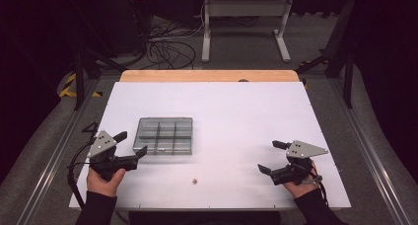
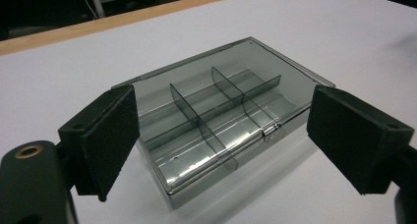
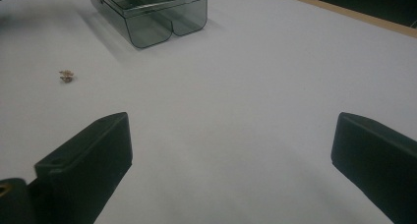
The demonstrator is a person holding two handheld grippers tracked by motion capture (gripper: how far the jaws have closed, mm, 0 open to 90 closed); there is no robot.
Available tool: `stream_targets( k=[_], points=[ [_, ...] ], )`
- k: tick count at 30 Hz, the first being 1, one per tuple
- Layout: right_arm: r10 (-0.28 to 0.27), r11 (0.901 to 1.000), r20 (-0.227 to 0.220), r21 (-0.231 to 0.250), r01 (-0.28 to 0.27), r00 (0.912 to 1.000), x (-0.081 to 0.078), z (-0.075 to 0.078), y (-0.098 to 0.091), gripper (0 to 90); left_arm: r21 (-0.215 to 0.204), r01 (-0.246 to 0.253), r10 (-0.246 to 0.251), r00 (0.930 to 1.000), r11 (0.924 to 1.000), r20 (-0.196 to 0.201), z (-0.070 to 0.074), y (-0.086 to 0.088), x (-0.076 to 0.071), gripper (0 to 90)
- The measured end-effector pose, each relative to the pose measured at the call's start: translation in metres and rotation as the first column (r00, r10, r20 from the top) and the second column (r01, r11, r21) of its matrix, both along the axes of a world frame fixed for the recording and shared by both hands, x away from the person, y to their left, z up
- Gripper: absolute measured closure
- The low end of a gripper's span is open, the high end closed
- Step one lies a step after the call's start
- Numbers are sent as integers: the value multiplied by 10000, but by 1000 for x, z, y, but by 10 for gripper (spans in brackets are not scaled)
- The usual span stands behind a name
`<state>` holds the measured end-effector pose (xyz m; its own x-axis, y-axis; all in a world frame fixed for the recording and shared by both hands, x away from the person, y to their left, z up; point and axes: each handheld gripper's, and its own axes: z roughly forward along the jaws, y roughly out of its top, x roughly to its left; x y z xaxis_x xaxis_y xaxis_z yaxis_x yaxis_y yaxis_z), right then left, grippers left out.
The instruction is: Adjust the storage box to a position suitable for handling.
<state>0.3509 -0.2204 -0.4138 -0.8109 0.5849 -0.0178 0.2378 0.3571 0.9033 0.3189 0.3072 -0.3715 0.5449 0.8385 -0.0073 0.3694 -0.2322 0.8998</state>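
A clear grey compartment box (image 1: 164, 135) with its lid shut lies left of the table's middle; dividers show through it (image 2: 221, 117), and its near corner shows in the right gripper view (image 3: 152, 13). My left gripper (image 1: 131, 143) stands open just left of the box, its jaws wide apart and aimed at it (image 2: 221, 145). A small tan object (image 1: 195, 180) lies on the white sheet near the front edge (image 3: 66, 75). My right gripper (image 1: 271, 157) stands open at the right, with bare sheet between its jaws (image 3: 231, 155).
The white sheet (image 1: 236, 116) covers a wooden table whose far edge (image 1: 207, 75) shows. Beyond it, on the floor, are cables (image 1: 167, 47) and a grey metal stand (image 1: 244, 18). Metal rails run along both table sides.
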Motion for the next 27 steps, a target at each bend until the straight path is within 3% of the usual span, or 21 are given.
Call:
stream_targets(
  k=[8,12,15,16,19,21,22,27],
  points=[
    [58,10000,-25,38,-58,10000,0,0,0,25,-181,53,-56,9998,9998,-198,2,2,8,163],
    [96,9999,-41,40,-96,9999,0,0,0,25,-27,-223,223,9996,9997,-196,2,2,9,203],
    [124,9999,-45,29,-123,9999,0,0,1,25,169,-508,511,9985,9986,-189,3,2,9,364],
    [128,9999,-44,27,-127,9999,0,0,1,25,336,-901,912,9953,9954,-314,4,4,9,479],
    [139,9999,-33,20,-139,9999,0,-1,1,25,484,-947,986,9915,9943,-848,5,8,13,734],
    [151,9999,-29,21,-151,9999,0,-1,1,25,662,-1021,1088,9884,9926,-1063,4,9,17,856],
    [150,9999,-27,20,-150,9999,0,-1,1,25,748,-1011,1094,9872,9921,-1164,4,9,19,893],
    [193,9998,-44,31,-193,9998,0,-1,1,25,985,-1094,1224,9829,9891,-1376,3,9,28,893]
  ],
)
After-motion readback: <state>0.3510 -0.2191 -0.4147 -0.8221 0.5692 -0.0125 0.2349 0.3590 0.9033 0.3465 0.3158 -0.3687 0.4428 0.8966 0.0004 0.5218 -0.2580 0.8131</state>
